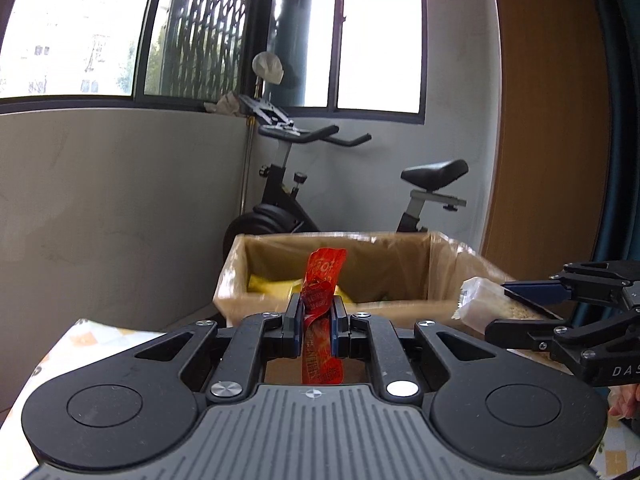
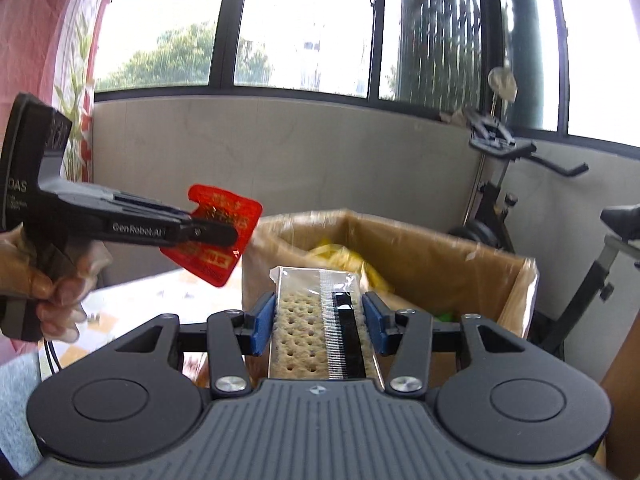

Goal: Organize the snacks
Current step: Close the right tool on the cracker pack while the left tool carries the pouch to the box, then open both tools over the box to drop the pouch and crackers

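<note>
My left gripper [image 1: 317, 312] is shut on a flat red snack packet [image 1: 323, 276], held on edge in front of an open cardboard box [image 1: 400, 304]. The right wrist view shows that packet [image 2: 230, 210] broadside, pinched in the left gripper [image 2: 224, 234] to the left of the box [image 2: 432, 256]. My right gripper [image 2: 320, 316] is shut on a clear pack of crackers [image 2: 300, 320], just before the box's near rim. Seen from the left wrist, the cracker pack [image 1: 480, 304] sticks out of the right gripper [image 1: 500, 306] beside the box. Yellow packets [image 1: 276, 286] lie inside the box.
An exercise bike [image 1: 288, 204] stands behind the box under the windows. A table with a checked cloth [image 1: 92, 344] lies below left. A wooden panel [image 1: 552, 120] rises at right. A gloved hand [image 2: 60, 280] grips the left gripper's handle.
</note>
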Tool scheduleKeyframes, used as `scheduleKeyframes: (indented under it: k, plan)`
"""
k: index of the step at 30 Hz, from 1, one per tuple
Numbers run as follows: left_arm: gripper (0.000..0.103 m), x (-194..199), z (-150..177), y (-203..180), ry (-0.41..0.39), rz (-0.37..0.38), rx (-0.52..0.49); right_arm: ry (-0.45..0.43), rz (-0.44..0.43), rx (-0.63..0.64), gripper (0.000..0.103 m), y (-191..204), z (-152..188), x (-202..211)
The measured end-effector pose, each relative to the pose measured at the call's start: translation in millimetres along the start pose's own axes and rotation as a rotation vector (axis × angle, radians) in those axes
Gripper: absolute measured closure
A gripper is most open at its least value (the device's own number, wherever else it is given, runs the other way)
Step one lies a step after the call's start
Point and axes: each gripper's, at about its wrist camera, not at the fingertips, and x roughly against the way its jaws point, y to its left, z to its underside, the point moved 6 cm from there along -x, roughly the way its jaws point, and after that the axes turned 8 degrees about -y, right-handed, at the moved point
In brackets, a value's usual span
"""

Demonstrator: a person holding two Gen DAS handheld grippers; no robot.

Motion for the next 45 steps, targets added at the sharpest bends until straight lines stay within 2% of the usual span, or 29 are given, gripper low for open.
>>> scheduleKeyframes:
  k: [5,9,15,19,23,25,27,30,34,36,38,42,45]
  plan:
    - [0.089,-35,-21,-8,-0.023,0.039,0.017,-0.009,0.028,0.018,0.054,-25,-23,-28]
    - [0.089,-76,-25,-13,0.006,0.071,0.05,0.02,0.089,0.022,0.054,-56,-28,-61]
    - [0.089,-128,-21,-22,0.07,0.077,0.042,0.145,0.198,-0.037,0.054,-98,-6,-104]
    - [0.089,-150,-10,-22,0.11,0.073,0.043,0.217,0.252,-0.036,0.054,-111,14,-109]
    - [0.088,-158,0,-21,0.138,0.07,0.027,0.238,0.262,-0.025,0.053,-111,21,-107]
    - [0.082,-158,3,-20,0.147,0.063,0.01,0.248,0.282,0.0,0.052,-113,22,-110]
    - [0.057,-155,3,-18,0.14,0.062,0.005,0.248,0.29,0.008,0.049,-113,23,-108]
    - [0.04,-148,1,-16,0.121,0.071,0.001,0.243,0.297,-0.01,0.039,-115,23,-104]
    - [0.029,-138,-4,-11,0.123,0.063,-0.01,0.21,0.298,-0.052,0.027,-114,18,-92]
    - [0.02,-131,-7,-6,0.117,0.051,0.001,0.191,0.288,-0.077,0.018,-111,15,-84]
    - [0.014,-122,-10,1,0.106,0.036,0.02,0.174,0.28,-0.096,0.012,-108,11,-77]
    - [0.012,-105,-15,14,0.099,0.005,0.04,0.133,0.295,-0.129,0.0,-101,7,-62]
    - [0.009,-91,-17,23,0.095,-0.025,0.034,0.092,0.337,-0.136,0.0,-96,4,-49]
